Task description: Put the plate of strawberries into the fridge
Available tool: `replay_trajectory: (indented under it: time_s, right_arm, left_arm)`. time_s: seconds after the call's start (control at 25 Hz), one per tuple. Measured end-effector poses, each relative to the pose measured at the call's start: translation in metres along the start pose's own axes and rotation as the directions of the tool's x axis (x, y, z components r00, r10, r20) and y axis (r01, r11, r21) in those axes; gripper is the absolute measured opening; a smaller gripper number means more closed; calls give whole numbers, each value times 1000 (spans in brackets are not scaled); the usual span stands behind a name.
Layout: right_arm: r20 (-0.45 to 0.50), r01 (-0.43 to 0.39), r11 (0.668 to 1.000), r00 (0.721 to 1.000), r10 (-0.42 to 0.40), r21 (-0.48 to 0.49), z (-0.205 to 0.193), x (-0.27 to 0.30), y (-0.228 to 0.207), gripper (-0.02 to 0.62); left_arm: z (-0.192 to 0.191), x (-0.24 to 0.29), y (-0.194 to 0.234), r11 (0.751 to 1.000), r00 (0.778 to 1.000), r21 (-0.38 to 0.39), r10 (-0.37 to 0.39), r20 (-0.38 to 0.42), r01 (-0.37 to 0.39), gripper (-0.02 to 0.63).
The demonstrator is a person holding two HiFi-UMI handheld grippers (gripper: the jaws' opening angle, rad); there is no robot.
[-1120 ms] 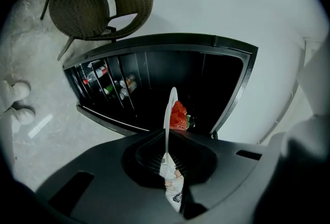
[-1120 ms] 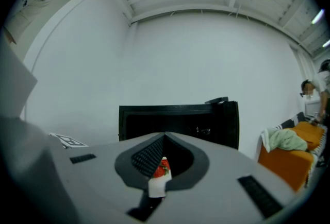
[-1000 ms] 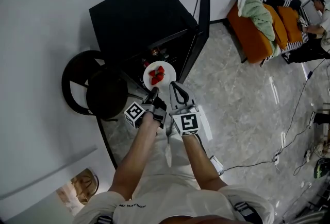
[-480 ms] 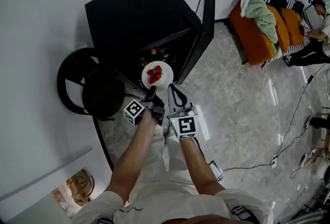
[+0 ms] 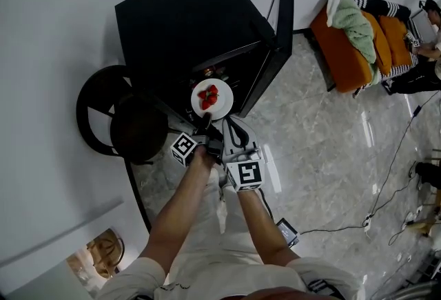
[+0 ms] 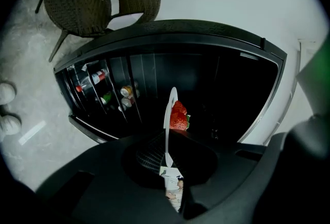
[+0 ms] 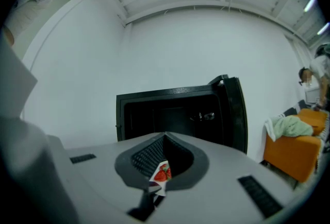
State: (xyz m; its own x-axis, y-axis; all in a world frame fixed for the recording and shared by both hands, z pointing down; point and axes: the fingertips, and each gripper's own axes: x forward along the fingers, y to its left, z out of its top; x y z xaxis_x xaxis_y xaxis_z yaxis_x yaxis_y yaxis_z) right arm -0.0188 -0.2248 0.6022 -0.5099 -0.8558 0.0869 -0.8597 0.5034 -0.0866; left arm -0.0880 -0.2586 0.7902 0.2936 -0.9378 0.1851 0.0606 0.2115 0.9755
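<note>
A white plate (image 5: 219, 107) with a few red strawberries (image 5: 208, 95) is held at its near rim by my left gripper (image 5: 205, 123), which is shut on it. The plate hangs in front of the open black fridge (image 5: 186, 23), whose door (image 5: 275, 36) stands open to the right. In the left gripper view the plate (image 6: 169, 109) shows edge-on between the jaws of the left gripper (image 6: 166, 140), with the strawberries (image 6: 179, 116) before the dark fridge interior (image 6: 206, 89). My right gripper (image 5: 236, 132) is just right of the left one, shut and holding nothing. The right gripper (image 7: 164, 138) faces the fridge (image 7: 175, 115).
Cans and bottles (image 6: 111, 91) stand on the shelves at the left of the opening. A dark wicker chair (image 5: 127, 116) stands left of the fridge. An orange sofa (image 5: 344, 50) with a green blanket and a seated person (image 5: 431, 30) are at far right. Cables (image 5: 386, 174) lie on the marble floor.
The left gripper has sunk with the plate and brought it a little nearer the fridge opening. The right gripper has come down beside it.
</note>
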Motion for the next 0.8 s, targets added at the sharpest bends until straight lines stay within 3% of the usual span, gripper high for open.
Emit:
replay_trajectory:
  time_s: [0.2, 0.8]
  right_arm:
    - [15, 15, 999, 1000, -14, -49, -1, 2, -8, 12]
    - [-25, 49, 998, 998, -50, -38, -27, 2, -17, 12]
  left_arm:
    - [6, 13, 11, 1000, 998, 6, -1, 59, 1, 10]
    - [30, 43, 45, 1000, 982, -2, 26, 185, -26, 9]
